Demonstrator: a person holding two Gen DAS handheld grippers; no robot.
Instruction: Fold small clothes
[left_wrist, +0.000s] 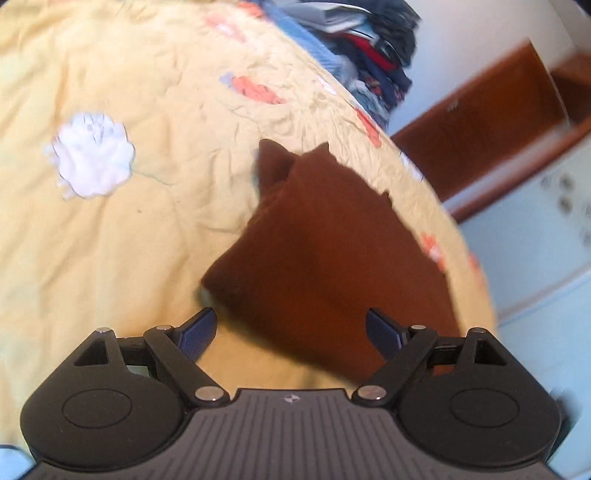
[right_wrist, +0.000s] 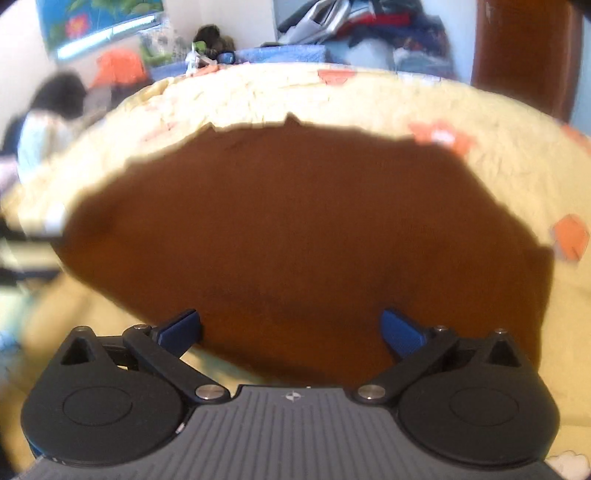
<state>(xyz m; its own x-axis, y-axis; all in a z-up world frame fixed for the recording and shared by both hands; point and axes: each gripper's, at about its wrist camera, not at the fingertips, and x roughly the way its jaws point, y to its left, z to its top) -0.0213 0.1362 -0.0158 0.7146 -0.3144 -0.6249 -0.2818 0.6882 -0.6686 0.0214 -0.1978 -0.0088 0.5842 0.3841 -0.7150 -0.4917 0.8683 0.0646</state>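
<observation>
The brown garment (right_wrist: 295, 229) lies spread on the yellow bedspread (left_wrist: 110, 229) just ahead of both tools, its near edge between the wide-open fingers of the right tool (right_wrist: 290, 330) and a corner just past the left tool (left_wrist: 291, 330), which is equally wide open; neither grips anything. To fold well, I would close each tool on a near corner, lift together and lay the edge squarely over. No container shows, only a loose clothes pile (left_wrist: 365, 48) far ahead.
</observation>
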